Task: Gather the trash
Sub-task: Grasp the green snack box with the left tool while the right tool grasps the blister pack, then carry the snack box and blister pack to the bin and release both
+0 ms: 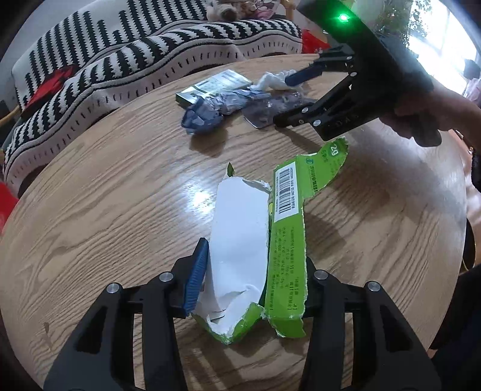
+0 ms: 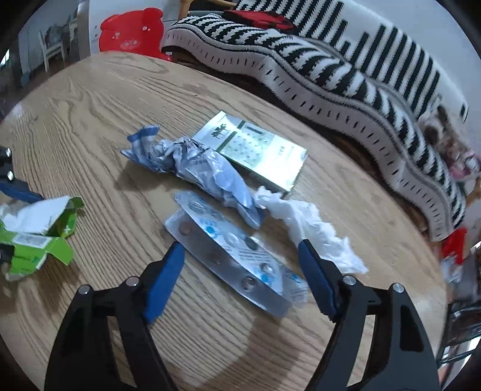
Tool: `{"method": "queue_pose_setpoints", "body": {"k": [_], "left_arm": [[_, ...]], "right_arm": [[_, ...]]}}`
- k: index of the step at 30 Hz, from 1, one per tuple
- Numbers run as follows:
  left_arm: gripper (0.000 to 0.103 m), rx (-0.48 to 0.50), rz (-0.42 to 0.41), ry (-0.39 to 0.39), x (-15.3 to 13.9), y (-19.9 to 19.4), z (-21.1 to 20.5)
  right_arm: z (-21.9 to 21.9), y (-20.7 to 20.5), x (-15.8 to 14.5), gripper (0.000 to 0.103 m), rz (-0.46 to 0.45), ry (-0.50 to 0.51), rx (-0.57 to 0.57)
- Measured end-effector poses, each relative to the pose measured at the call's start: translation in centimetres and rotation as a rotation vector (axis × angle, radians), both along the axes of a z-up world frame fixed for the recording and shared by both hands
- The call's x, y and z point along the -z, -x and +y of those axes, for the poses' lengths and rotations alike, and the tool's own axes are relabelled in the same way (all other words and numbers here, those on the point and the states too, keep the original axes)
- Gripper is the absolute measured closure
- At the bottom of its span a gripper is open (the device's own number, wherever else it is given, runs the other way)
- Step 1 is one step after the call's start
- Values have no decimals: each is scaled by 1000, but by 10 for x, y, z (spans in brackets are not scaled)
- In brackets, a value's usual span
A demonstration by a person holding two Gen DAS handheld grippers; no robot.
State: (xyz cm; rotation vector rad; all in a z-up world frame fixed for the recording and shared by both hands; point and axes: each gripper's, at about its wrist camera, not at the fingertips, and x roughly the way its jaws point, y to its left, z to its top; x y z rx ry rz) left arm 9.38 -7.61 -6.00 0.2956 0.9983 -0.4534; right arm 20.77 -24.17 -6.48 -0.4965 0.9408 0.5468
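A torn green and white carton [image 1: 258, 240] lies between the jaws of my left gripper [image 1: 255, 258], which close on it; the carton also shows in the right wrist view [image 2: 39, 234]. My right gripper [image 2: 240, 255] is open over a silver blister pack [image 2: 234, 255] on the round wooden table [image 2: 90, 105]. Beside it lie a crumpled blue wrapper [image 2: 195, 165], a white tissue [image 2: 312, 231] and a flat silver-green box [image 2: 258, 153]. The left wrist view shows the right gripper [image 1: 288, 99] above that pile.
A sofa with a black and white striped blanket [image 2: 330, 60] runs along the far table edge. A red pig-shaped stool [image 2: 132, 30] stands beyond the table. A stuffed toy [image 1: 225, 9] rests on the sofa.
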Motion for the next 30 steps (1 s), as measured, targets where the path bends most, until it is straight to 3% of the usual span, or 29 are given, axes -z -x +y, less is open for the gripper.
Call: {"method": "queue_pose_setpoints", "body": {"k": [2, 4, 9, 11, 13, 20, 30], "left_arm": [[56, -5, -7, -2, -2, 2, 2], [56, -23, -16, 3, -6, 2, 6], [56, -74, -28, 41, -16, -5, 22], [56, -102, -34, 57, -19, -7, 29], [56, -136, -33, 77, -22, -10, 35], [56, -241, -13, 106, -27, -12, 50], [56, -220, -30, 143, -47, 4, 19]], "right_arm": [[-5, -3, 3, 28, 74, -65, 32], [-10, 1, 4, 38, 109, -116, 63], [-7, 37, 3, 39, 126, -116, 125], [-5, 53, 2, 46, 128, -120, 177], [-1, 64, 0, 69, 130, -126, 214], [-5, 95, -3, 70, 138, -236, 382], [-39, 157, -40, 71, 80, -341, 506]]}}
